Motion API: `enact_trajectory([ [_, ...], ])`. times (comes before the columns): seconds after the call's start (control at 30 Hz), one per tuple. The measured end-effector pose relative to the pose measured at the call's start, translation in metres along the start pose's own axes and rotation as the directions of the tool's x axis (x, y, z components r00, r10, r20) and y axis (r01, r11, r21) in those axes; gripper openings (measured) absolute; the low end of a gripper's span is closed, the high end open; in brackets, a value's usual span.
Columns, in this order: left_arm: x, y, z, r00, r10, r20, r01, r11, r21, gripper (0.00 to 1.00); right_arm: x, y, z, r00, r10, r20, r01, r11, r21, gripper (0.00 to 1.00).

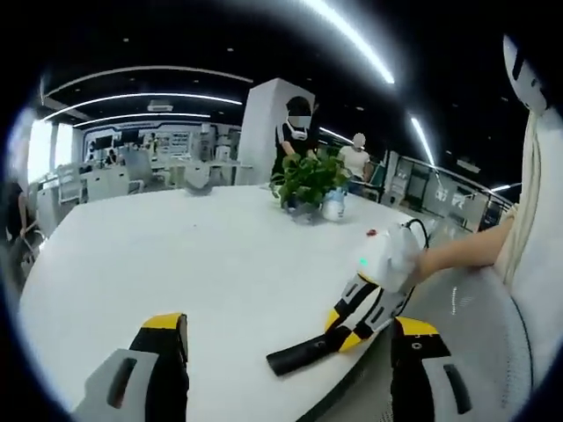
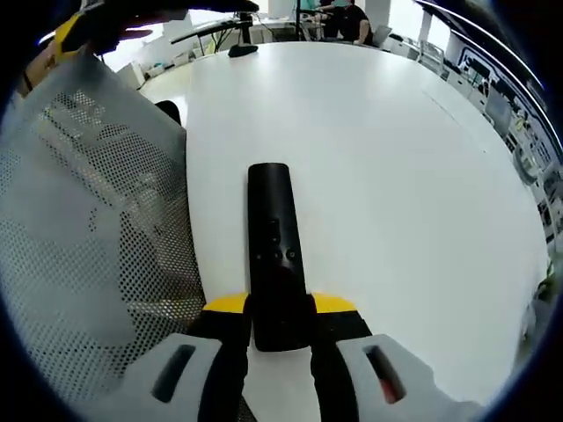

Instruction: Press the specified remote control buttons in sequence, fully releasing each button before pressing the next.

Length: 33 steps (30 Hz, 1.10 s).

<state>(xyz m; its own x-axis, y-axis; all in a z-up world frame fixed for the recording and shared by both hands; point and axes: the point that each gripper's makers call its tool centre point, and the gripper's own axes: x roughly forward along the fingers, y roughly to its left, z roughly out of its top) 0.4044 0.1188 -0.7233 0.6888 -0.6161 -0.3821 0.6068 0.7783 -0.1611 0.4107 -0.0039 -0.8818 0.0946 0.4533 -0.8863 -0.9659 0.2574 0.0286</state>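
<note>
Gripping black remote (image 2: 274,255), right tongs (image 2: 280,327), white table (image 2: 396,158)

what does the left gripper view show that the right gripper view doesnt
Left gripper view: a potted plant and a jar at the table's far side, people behind them, and the left tool, open over the table. Right gripper view: the remote's buttons from above and a mesh chair back. Both: the white table, and the right tool shut on the black remote.
</note>
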Motion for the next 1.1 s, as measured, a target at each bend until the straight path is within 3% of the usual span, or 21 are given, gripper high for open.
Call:
enact_trajectory([
  [0.17, -0.007, 0.015, 0.008, 0.989, 0.136, 0.066, -0.139, 0.989, 0.053, 1.0, 0.0, 0.0, 0.001, 1.0, 0.0, 0.024, 0.0, 1.0, 0.012, 0.25],
  [0.23, -0.007, 0.022, 0.004, 0.984, 0.171, 0.05, -0.175, 0.979, 0.104, 1.0, 0.0, 0.0, 0.001, 0.999, 0.0, 0.033, 0.0, 1.0, -0.002, 0.25],
  [0.33, -0.007, 0.027, 0.002, 0.983, 0.181, 0.041, -0.185, 0.974, 0.134, 1.0, 0.001, 0.0, 0.003, 0.999, -0.002, 0.044, 0.002, 1.0, -0.013, 0.25],
  [0.5, -0.007, 0.03, -0.002, 0.98, 0.196, 0.032, -0.199, 0.974, 0.109, 1.0, 0.004, -0.003, 0.013, 0.992, -0.003, 0.129, 0.0, 1.0, 0.023, 0.25],
  [0.57, -0.009, 0.036, -0.009, 0.972, 0.235, -0.018, -0.229, 0.96, 0.164, 1.0, 0.005, -0.004, 0.016, 0.991, -0.001, 0.134, -0.002, 1.0, 0.021, 0.25],
  [0.7, -0.004, 0.027, -0.016, 0.976, 0.213, -0.054, -0.193, 0.949, 0.247, 1.0, 0.007, -0.005, 0.021, 0.991, -0.019, 0.135, 0.019, 1.0, 0.0, 0.24],
  [0.83, -0.007, 0.025, -0.008, 0.983, 0.185, -0.007, -0.18, 0.964, 0.198, 1.0, 0.007, -0.005, 0.021, 0.991, -0.026, 0.135, 0.026, 1.0, -0.003, 0.24],
  [0.97, -0.009, 0.034, -0.007, 0.979, 0.203, 0.006, -0.202, 0.974, 0.101, 1.0, 0.006, -0.005, 0.021, 0.99, -0.026, 0.135, 0.027, 1.0, 0.0, 0.24],
  [1.1, -0.011, 0.036, -0.008, 0.978, 0.209, 0.006, -0.209, 0.974, 0.083, 1.0, 0.006, -0.006, 0.021, 0.99, -0.028, 0.139, 0.028, 1.0, 0.005, 0.24],
])
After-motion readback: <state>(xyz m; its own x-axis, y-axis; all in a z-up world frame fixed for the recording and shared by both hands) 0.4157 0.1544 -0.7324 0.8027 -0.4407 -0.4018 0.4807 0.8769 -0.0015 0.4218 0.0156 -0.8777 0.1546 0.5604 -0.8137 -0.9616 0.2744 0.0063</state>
